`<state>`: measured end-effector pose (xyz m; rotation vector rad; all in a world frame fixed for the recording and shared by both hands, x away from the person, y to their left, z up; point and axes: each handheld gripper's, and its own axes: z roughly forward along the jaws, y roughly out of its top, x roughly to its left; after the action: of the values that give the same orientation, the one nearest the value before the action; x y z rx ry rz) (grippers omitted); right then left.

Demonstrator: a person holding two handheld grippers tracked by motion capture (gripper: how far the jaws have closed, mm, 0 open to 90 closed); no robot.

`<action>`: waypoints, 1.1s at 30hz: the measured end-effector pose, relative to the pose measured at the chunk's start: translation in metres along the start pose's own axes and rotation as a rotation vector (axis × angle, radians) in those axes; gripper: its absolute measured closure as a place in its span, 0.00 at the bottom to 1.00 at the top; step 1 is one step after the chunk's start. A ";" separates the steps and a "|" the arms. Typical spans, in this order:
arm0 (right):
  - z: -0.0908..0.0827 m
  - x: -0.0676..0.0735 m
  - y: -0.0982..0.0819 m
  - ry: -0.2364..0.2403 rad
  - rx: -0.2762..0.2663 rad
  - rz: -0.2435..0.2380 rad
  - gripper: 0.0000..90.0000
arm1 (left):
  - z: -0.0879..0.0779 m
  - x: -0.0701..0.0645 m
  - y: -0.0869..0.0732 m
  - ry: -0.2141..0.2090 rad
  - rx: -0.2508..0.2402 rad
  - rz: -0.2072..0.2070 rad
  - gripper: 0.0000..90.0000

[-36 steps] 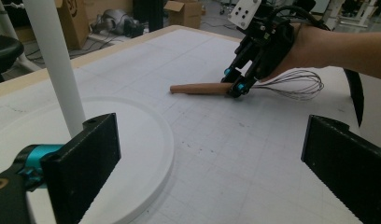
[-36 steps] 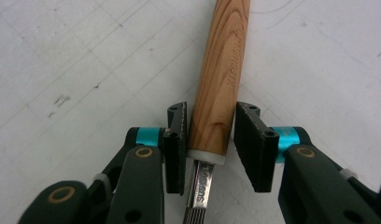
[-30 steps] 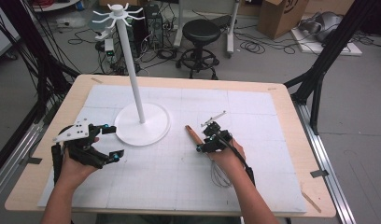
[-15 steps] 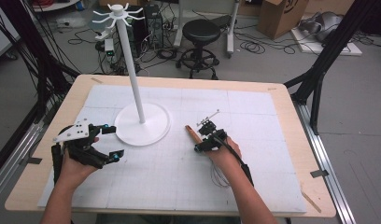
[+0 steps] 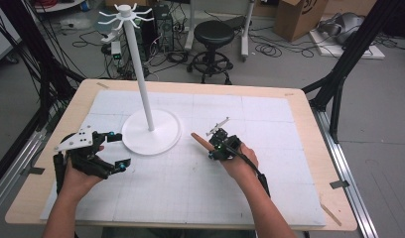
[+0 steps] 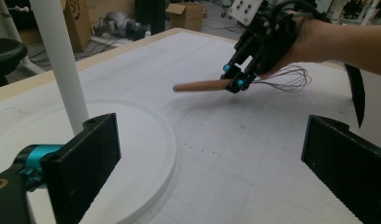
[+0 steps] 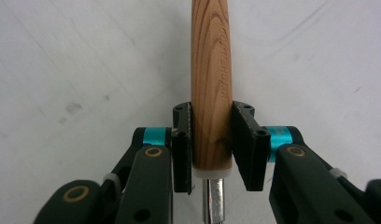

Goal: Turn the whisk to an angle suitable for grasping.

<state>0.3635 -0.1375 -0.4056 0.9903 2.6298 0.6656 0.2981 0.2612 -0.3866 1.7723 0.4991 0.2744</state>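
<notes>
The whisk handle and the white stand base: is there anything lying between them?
No. In the high view, only bare gridded mat separates the whisk handle from the white stand base.

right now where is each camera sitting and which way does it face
High view: above the person's side, looking forward and down on the table; both forearms, left gripper and right gripper show.
Left gripper view: rides the left gripper, looking across the mat past the white stand; its open jaws frame the other hand.
Right gripper view: rides the right gripper, looking down along the whisk; its jaws have just been closing, pads against the wooden handle.
Shared: high and left gripper views both show the whisk, stand and right gripper.
</notes>
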 end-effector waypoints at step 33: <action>-0.135 -0.033 0.020 0.141 -0.629 -0.018 0.79 | -0.006 -0.005 0.012 -0.006 -0.035 0.030 0.06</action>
<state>0.3468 -0.1906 -0.2764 0.7397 2.2736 1.4773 0.2934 0.2618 -0.3736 1.7472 0.4612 0.2973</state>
